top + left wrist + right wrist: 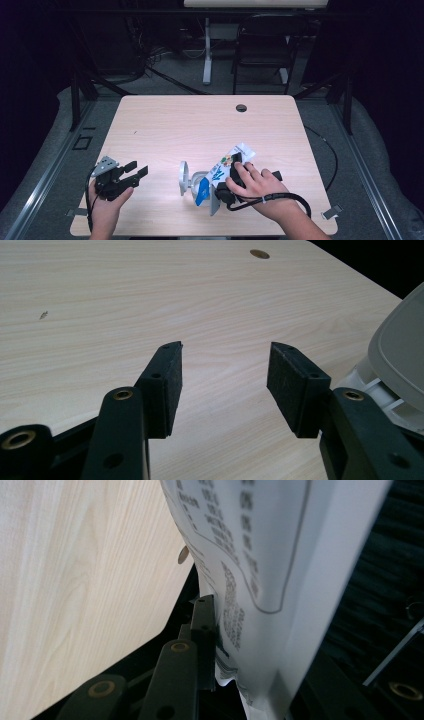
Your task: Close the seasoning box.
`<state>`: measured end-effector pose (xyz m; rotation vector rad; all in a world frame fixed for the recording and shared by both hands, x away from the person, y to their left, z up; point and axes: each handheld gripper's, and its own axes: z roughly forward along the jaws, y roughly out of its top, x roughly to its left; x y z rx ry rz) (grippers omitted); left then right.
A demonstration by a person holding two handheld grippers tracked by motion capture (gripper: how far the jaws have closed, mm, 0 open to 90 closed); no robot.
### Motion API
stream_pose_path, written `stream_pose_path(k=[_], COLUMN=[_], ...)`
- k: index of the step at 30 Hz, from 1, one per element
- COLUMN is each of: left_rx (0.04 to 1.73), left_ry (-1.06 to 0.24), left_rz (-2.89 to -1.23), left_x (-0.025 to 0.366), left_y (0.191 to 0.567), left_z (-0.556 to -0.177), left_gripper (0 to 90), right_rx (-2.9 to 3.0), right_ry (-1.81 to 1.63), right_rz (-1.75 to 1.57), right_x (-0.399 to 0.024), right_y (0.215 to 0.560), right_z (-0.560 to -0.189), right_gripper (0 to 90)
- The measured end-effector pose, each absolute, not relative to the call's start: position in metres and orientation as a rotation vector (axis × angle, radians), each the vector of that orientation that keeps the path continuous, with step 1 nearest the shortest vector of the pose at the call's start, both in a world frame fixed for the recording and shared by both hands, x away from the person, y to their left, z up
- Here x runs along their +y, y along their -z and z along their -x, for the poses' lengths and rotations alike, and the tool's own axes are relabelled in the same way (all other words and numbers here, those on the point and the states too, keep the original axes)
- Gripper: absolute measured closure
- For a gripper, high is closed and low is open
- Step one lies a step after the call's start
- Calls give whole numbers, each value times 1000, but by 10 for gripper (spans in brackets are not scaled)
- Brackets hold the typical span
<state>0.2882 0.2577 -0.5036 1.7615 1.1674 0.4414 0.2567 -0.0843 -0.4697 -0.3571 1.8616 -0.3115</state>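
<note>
A white carton [225, 166] with blue and green print lies tilted across a pale grey container [194, 181] near the table's front edge. The container's round lid [183, 176] stands up at its left. My right gripper [234, 174], under the person's hand, is shut on the carton. In the right gripper view the carton [260, 555] sits between the jaws of my right gripper [255, 635], with the left pad flat against its printed side. My left gripper [137, 169] rests at the front left, open with nothing in it; in its own view the left gripper [226, 347] points across bare wood.
The light wooden table [200, 125] has a cable hole [241, 108] near its far edge. The container's grey lid [400, 355] shows at the right of the left gripper view. A black chair [262, 45] and a table leg stand beyond the far edge.
</note>
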Motion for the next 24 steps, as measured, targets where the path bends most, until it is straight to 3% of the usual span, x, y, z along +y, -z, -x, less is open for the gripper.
stream_pose_path(k=[24], left_rx=[1171], left_ry=[-438], left_rz=[-1770], left_x=[256], left_y=[506], left_z=[-289], left_gripper=[487], right_rx=[2049], right_ry=[137], right_rz=[141], right_x=[-98], right_y=[469], right_z=[-258], right_gripper=[815])
